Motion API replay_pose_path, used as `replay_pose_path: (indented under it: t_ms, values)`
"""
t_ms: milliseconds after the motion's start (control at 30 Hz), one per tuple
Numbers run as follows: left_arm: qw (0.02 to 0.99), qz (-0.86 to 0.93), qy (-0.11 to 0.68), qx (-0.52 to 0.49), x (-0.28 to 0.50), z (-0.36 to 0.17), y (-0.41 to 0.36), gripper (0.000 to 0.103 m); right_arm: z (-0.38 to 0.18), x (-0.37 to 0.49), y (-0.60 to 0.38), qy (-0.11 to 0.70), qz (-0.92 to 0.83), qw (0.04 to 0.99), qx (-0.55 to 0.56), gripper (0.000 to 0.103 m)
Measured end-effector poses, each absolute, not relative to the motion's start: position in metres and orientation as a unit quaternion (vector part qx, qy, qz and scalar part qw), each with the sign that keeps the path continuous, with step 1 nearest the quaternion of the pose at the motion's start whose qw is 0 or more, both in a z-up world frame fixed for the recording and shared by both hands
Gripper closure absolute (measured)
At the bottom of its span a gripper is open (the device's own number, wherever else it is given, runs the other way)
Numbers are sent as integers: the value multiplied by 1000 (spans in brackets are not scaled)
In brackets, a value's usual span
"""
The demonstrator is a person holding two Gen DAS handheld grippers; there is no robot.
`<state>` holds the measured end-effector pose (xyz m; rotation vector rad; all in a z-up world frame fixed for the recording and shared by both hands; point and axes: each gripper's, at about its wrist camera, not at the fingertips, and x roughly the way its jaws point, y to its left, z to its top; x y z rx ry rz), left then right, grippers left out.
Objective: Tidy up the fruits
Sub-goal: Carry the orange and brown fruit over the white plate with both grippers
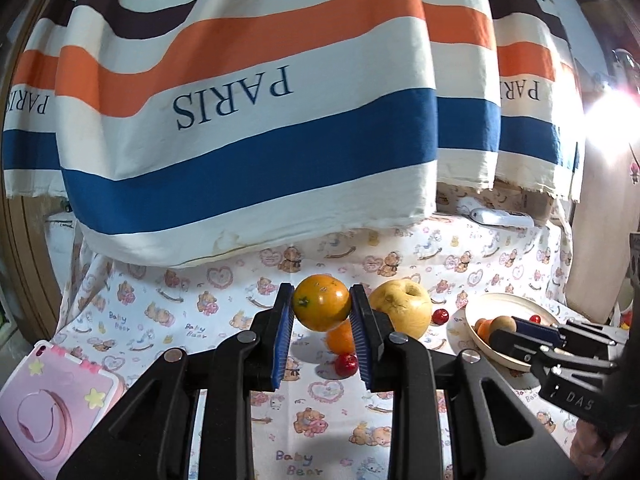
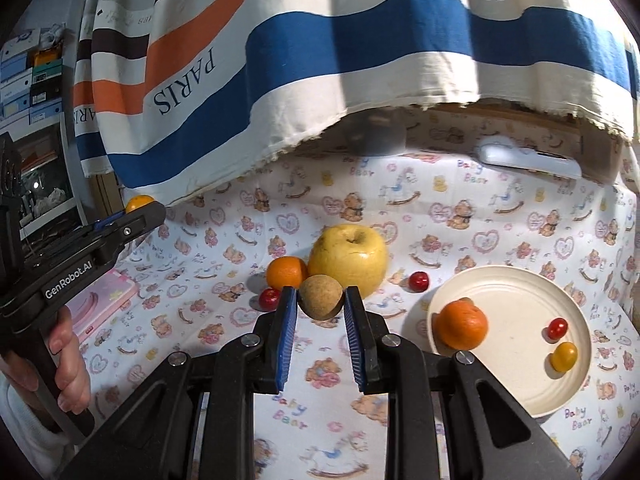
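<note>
We note both grippers loaded. The left gripper [image 1: 322, 309] pinches a greenish-orange citrus fruit [image 1: 321, 303] between its blue pads, held above the table. The right gripper [image 2: 321, 300] is clamped on a small round brown fruit [image 2: 321, 297], likewise lifted clear of the cloth.

On the bear-print tablecloth [image 2: 500, 232] we see a large yellow apple [image 2: 348, 258], upright, stem hollow facing up. A small orange [image 2: 286, 273] sits touching its left side in the right wrist view. One red cherry-like fruit [image 2: 269, 299] lies just in front of that orange; a second red one [image 2: 419, 281] lies just to the right of the apple, between it and the plate.

The cream plate [image 2: 520, 292] stands to the right of the apple. It holds an orange [image 2: 462, 325] near its left rim, a small red fruit [image 2: 557, 328] and a small yellow one [image 2: 563, 356] close together, apart from the orange.

A striped cloth printed "PARIS" [image 1: 248, 120] hangs behind the table. A pink case [image 1: 52, 408] lies at the left edge. A white device [image 2: 528, 160] rests at the back. A hand [image 2: 64, 364] grips the left gripper's handle in the right wrist view.
</note>
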<state>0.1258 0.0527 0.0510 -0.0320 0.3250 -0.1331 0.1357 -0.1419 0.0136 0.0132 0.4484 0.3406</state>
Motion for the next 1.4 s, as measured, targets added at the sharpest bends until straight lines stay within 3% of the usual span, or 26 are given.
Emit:
replay_pose_path:
  t_ms: [467, 767, 1200, 1400]
  values:
    - [979, -140, 147, 16, 93, 59, 10, 76, 26, 113, -218, 195, 132, 972, 7, 78]
    - [961, -198, 190, 44, 105, 63, -59, 76, 31, 101, -277, 172, 98, 979, 43, 78]
    - [902, -253, 344, 55, 166, 9, -157, 76, 17, 132, -325, 288, 56, 949, 113, 78]
    - [906, -246, 333, 92, 165, -1, -172, 76, 2, 142, -315, 328, 22, 942, 61, 78]
